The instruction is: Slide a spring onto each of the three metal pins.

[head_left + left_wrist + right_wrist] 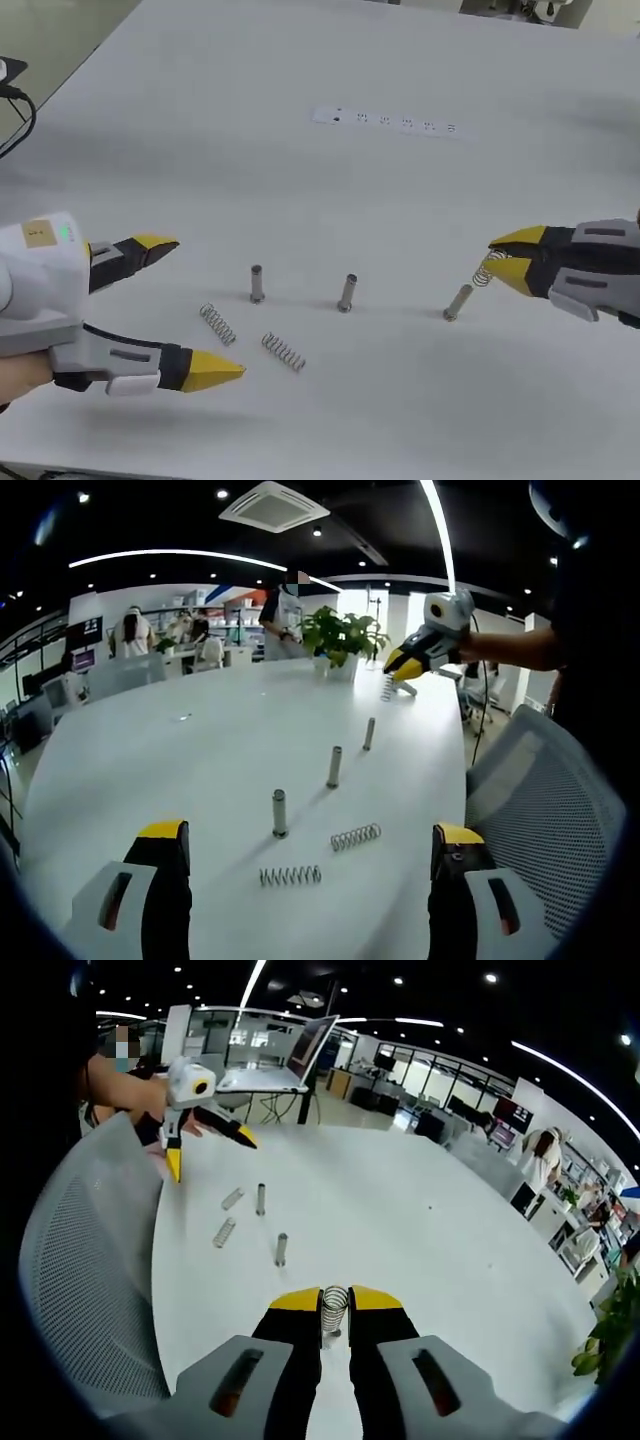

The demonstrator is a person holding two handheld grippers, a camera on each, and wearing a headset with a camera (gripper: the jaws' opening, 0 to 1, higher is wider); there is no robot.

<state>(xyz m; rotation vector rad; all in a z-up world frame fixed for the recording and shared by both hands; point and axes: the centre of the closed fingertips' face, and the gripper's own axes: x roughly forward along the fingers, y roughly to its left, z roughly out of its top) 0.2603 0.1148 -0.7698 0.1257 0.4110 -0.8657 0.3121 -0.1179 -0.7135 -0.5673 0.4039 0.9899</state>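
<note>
The right gripper [497, 258] is clamping a spring [334, 1307] beside the tilted pin [458, 301]. The left gripper [207, 307] is hanging wide open, empty, near two loose springs [283, 351].

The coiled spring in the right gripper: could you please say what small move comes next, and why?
Probably ease the coiled metal spring down over the rightmost short metal pin; the right gripper holds it close to that bare pin's top.
</note>
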